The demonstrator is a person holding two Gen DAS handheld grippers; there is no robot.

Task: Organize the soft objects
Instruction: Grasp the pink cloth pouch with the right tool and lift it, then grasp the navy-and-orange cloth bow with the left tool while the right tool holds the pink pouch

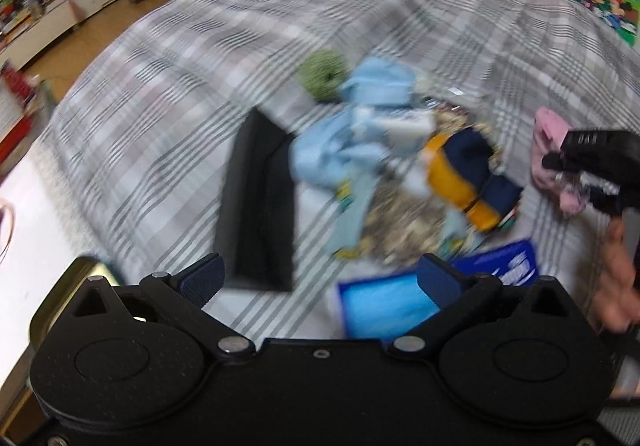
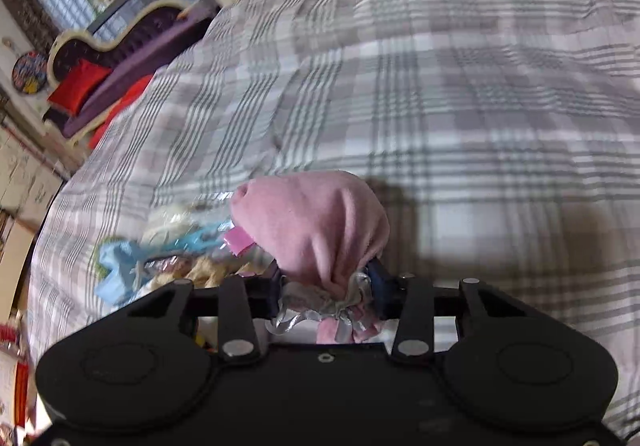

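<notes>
A pile of soft things lies on the plaid bedspread (image 1: 168,93): a light blue cloth (image 1: 352,133), a green fuzzy ball (image 1: 322,75), a navy and orange item (image 1: 468,173) and a patterned cloth (image 1: 404,221). My left gripper (image 1: 320,282) is open and empty, held above the near side of the pile. My right gripper (image 2: 326,292) is shut on a pink cloth pouch (image 2: 320,221) at its silver ribbon and holds it above the bed. It also shows at the right of the left wrist view (image 1: 576,161), with the pink pouch (image 1: 550,137) in it.
A black open box (image 1: 260,201) stands left of the pile. A blue packet (image 1: 384,306) lies near my left fingers. A purple sofa with red cushions (image 2: 92,73) stands beyond the bed. Shelves with books (image 1: 28,5) are at the far left.
</notes>
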